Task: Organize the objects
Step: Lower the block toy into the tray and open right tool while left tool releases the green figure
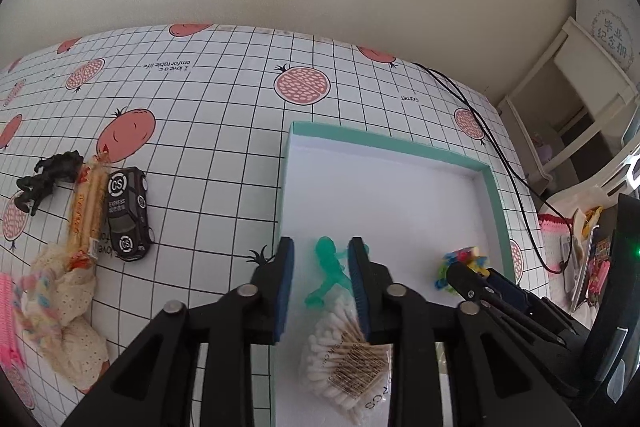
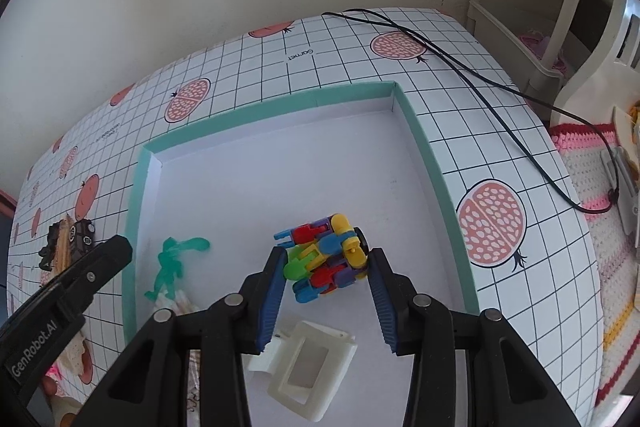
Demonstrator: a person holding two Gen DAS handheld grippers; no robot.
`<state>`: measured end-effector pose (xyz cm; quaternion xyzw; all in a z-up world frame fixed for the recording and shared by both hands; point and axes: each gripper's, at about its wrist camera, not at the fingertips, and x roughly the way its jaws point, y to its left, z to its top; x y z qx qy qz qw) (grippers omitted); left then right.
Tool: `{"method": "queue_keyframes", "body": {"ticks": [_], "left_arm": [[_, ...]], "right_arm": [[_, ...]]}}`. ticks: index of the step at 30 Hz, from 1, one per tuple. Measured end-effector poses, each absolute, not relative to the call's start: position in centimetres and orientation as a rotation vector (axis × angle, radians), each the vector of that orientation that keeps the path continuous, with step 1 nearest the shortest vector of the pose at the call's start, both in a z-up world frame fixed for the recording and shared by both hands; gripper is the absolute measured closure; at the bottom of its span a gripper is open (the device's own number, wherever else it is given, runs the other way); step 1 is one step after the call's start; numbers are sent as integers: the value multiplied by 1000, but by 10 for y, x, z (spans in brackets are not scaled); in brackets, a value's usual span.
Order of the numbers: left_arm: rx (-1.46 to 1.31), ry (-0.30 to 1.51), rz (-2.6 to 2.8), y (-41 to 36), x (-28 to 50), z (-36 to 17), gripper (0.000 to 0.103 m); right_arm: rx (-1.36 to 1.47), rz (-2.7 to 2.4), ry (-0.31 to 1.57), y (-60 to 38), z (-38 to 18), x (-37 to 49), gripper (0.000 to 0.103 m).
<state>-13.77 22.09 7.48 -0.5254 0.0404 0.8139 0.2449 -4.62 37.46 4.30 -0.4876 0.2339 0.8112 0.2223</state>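
My fingers (image 1: 285, 287) wear ribbed blue rubbery pads on matt black plastic arms with dull metal rivets. The desk (image 1: 224, 147) looks covered in smooth printed sheet. The box (image 1: 400, 147) seems matt cardboard, white inside. The green figure (image 1: 330, 267) is translucent glossy plastic; the block toy (image 2: 326, 257) shiny plastic; the cotton swabs (image 1: 344, 359) sit in clear film.

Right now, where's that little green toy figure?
The green figure lies inside the teal-rimmed box, near its left wall, between the left claw's open tips, beside the cotton swabs.
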Motion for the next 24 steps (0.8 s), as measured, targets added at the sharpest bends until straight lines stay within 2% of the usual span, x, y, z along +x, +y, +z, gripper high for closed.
{"method": "queue_keyframes", "body": {"ticks": [1,5,10,12,17,18,19,21,23,24], "left_arm": [[-1434,111,2222,220,-138,77,64],[-1432,131,2233,219,-141,85,61],[-1435,123,2244,213,-144,94,42],[-1434,140,2260,210,-146,96,41],[-1455,176,2291,203,-151,94,40],[-1458,175,2298,201,-152,93,37],[-1459,174,2305,199,-153,93,28],[-1457,173,2313,196,-155,92,21],[-1455,176,2320,195,-156,91,19],[-1455,172,2325,194,-156,90,14]], "right_arm": [[-1344,2249,654,374,46,-46,55],[-1323,2257,639,371,62,-46,55],[-1326,2265,661,368,72,-46,55],[-1343,2253,657,368,71,-47,52],[-1398,2240,656,366,61,-50,37],[-1404,2240,652,365,60,-50,35],[-1409,2239,645,365,58,-51,31],[-1413,2237,634,364,57,-51,24],[-1410,2245,640,364,56,-51,17],[-1411,2249,644,364,55,-52,16]]}}
